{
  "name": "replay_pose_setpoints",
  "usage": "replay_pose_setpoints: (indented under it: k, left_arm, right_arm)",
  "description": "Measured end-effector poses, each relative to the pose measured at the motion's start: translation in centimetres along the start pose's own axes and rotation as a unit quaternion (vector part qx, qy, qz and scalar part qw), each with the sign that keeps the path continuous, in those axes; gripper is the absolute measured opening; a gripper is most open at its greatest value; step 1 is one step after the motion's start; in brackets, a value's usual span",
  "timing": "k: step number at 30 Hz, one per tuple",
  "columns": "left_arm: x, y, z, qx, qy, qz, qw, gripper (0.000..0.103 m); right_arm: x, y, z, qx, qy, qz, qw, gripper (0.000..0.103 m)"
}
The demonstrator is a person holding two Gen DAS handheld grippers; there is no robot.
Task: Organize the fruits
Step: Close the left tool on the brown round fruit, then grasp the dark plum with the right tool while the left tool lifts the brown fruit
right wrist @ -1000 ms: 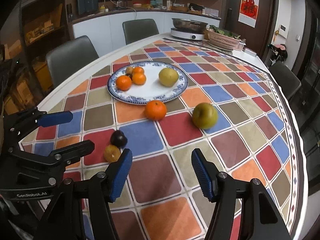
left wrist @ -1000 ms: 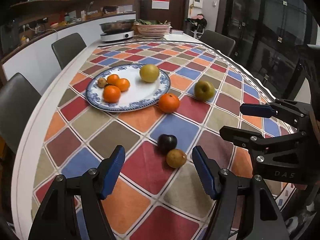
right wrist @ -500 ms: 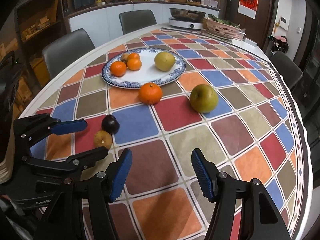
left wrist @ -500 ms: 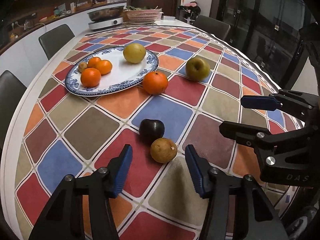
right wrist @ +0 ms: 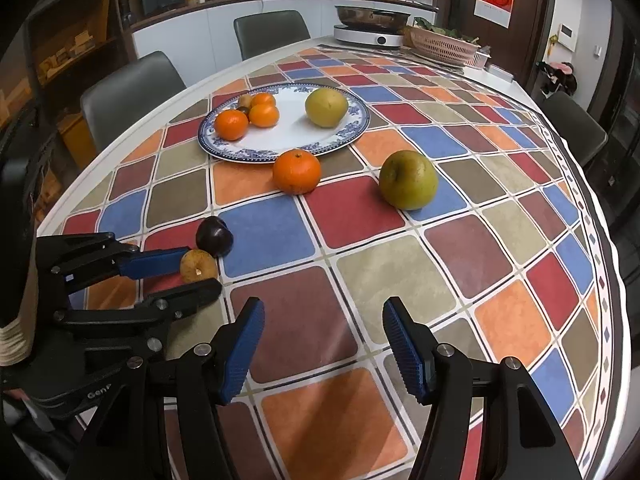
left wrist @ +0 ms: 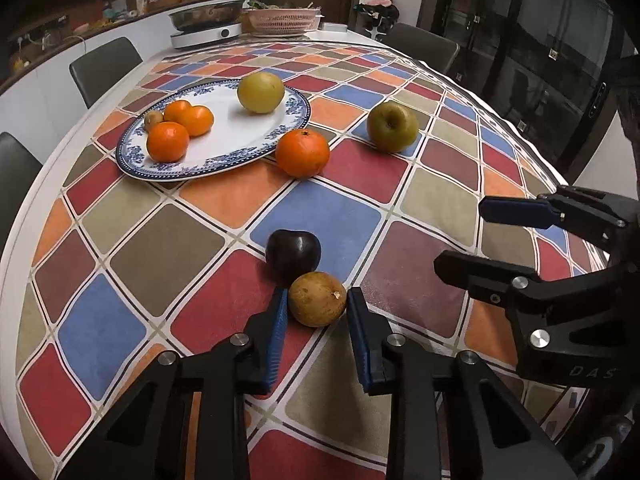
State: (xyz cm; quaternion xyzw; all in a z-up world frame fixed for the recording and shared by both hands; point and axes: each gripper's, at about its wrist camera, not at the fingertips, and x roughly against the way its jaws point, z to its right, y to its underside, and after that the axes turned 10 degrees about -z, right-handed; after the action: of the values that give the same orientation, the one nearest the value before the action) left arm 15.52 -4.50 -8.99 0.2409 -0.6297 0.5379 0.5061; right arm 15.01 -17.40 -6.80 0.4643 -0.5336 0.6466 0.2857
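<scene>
My left gripper (left wrist: pixel 316 314) has its blue pads closed around a small brown fruit (left wrist: pixel 317 298) that rests on the tablecloth, touching or nearly touching both sides. A dark plum (left wrist: pixel 293 253) sits right behind it. An orange (left wrist: pixel 303 152) and a green pear (left wrist: pixel 392 126) lie loose near a blue-rimmed plate (left wrist: pixel 256 148) holding three oranges, a small brown fruit and a yellow pear. My right gripper (right wrist: pixel 324 344) is open and empty above the cloth. In the right wrist view the left gripper (right wrist: pixel 196 268) holds the brown fruit (right wrist: pixel 198 266).
The checkered tablecloth covers a long table. A cooker (left wrist: pixel 206 32) and a pink basket (left wrist: pixel 282 20) stand at the far end. Grey chairs (right wrist: pixel 128 92) line the left side and far right.
My left gripper moved forward and down to the brown fruit and narrowed its jaws around it. The right gripper moved slightly closer to the table and stayed open.
</scene>
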Motion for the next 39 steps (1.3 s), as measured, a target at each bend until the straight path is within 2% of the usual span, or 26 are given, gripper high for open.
replay_pose_setpoints:
  k: [5, 15, 21, 29, 39]
  left_arm:
    - [1.1, 0.3, -0.6, 0.012, -0.006, 0.009, 0.9999, 0.03]
    - [2.6, 1.5, -3.5, 0.046, -0.049, 0.015, 0.9976, 0.03]
    - [3.0, 1.8, -5.1, 0.07, -0.062, 0.015, 0.9955, 0.03]
    - [3.3, 2.2, -6.3, 0.085, -0.064, 0.015, 0.9942, 0.03]
    - [3.3, 2.2, -6.5, 0.088, -0.062, 0.012, 0.9941, 0.03]
  right_arm:
    - [-0.1, -0.1, -0.4, 0.003, -0.007, -0.003, 1.0, 0.062]
    - [-0.7, -1.3, -2.9, 0.04, -0.032, 0.004, 0.999, 0.062]
    - [-1.4, -3.0, -4.6, 0.066, -0.045, 0.004, 0.997, 0.062]
    - [-3.2, -4.6, -6.2, 0.087, -0.047, -0.018, 0.995, 0.061]
    - [-4.4, -5.1, -6.9, 0.098, -0.043, -0.037, 0.994, 0.048]
